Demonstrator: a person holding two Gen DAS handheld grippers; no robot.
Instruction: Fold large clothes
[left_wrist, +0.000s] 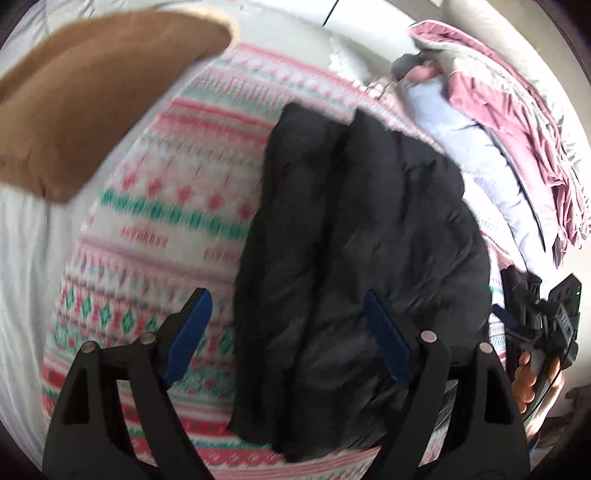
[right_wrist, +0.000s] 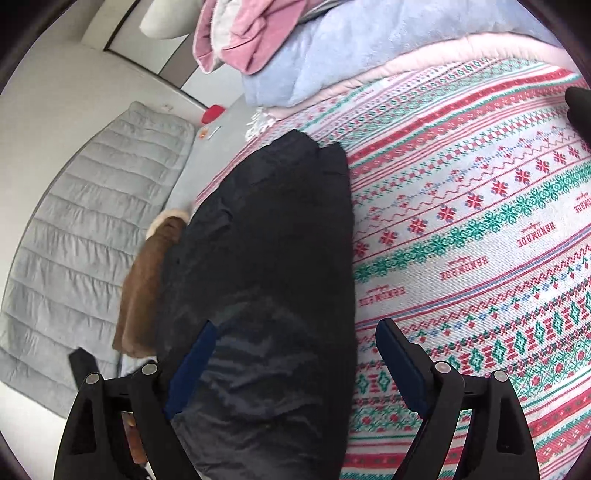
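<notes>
A black puffer garment (left_wrist: 354, 251) lies folded lengthwise on a patterned pink, red and green blanket (left_wrist: 159, 206). It also shows in the right wrist view (right_wrist: 266, 240) on the same blanket (right_wrist: 480, 221). My left gripper (left_wrist: 288, 332) is open above the garment's near end, its right finger over the black fabric. My right gripper (right_wrist: 295, 358) is open, its left finger over the garment, holding nothing. The right gripper (left_wrist: 535, 317) and the hand holding it show at the left wrist view's right edge.
A brown fleece-lined garment (left_wrist: 92, 99) lies at the upper left; in the right wrist view it (right_wrist: 147, 284) lies left of the black one. Pale blue (right_wrist: 351, 48) and pink (right_wrist: 251, 33) bedding is piled at the bed's far end. A grey quilted mat (right_wrist: 85, 229) lies beside the bed.
</notes>
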